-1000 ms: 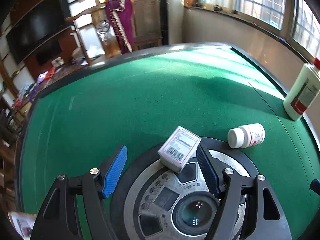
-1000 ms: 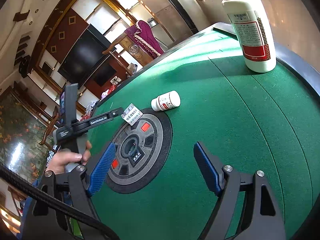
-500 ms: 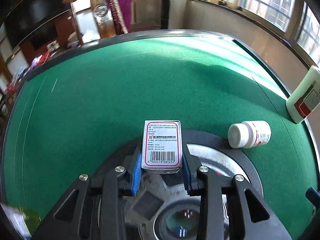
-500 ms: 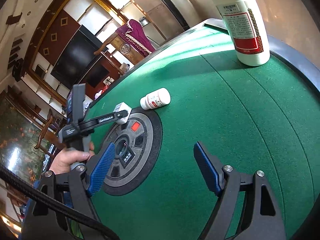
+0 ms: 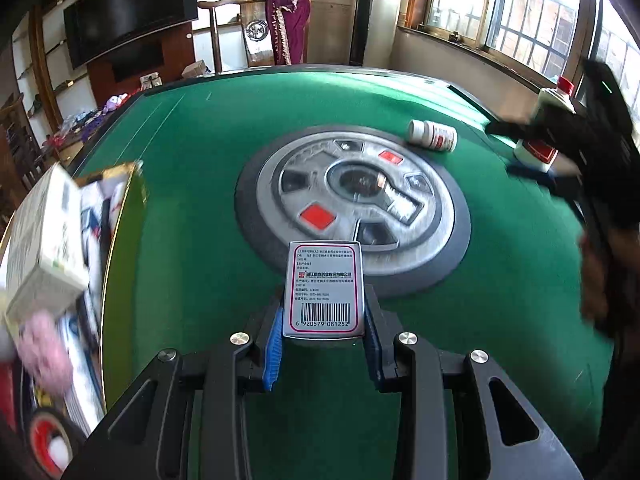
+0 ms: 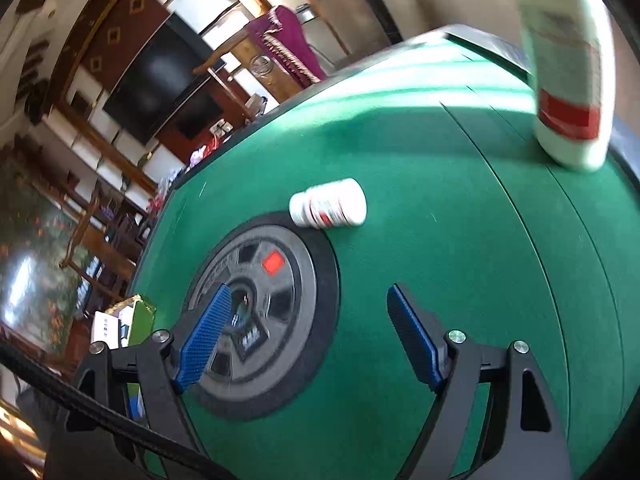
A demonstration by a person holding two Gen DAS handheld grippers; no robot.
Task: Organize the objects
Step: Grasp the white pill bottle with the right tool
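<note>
My left gripper (image 5: 324, 344) is shut on a small white medicine box (image 5: 323, 288) with a pink border and a barcode, held above the green felt near the round centre panel (image 5: 352, 204). A green box (image 5: 120, 240) full of packets sits at the left edge of the left wrist view. A small white pill bottle (image 5: 432, 135) (image 6: 328, 203) lies on its side beyond the panel. My right gripper (image 6: 308, 336) stands open over the panel's edge, nothing between its fingers, the pill bottle ahead of it. A tall white bottle (image 6: 568, 80) with a red band stands at the table's far right.
The green felt table (image 5: 200, 160) has a dark raised rim. The green box (image 6: 140, 316) also shows at the lower left of the right wrist view. The other gripper and a hand (image 5: 600, 184) appear blurred at the right of the left wrist view. Chairs and shelves stand beyond.
My left gripper closed on the medicine box, lifted it off the centre panel and drew back toward the left, bringing the green box into view. My right gripper moved closer to the pill bottle.
</note>
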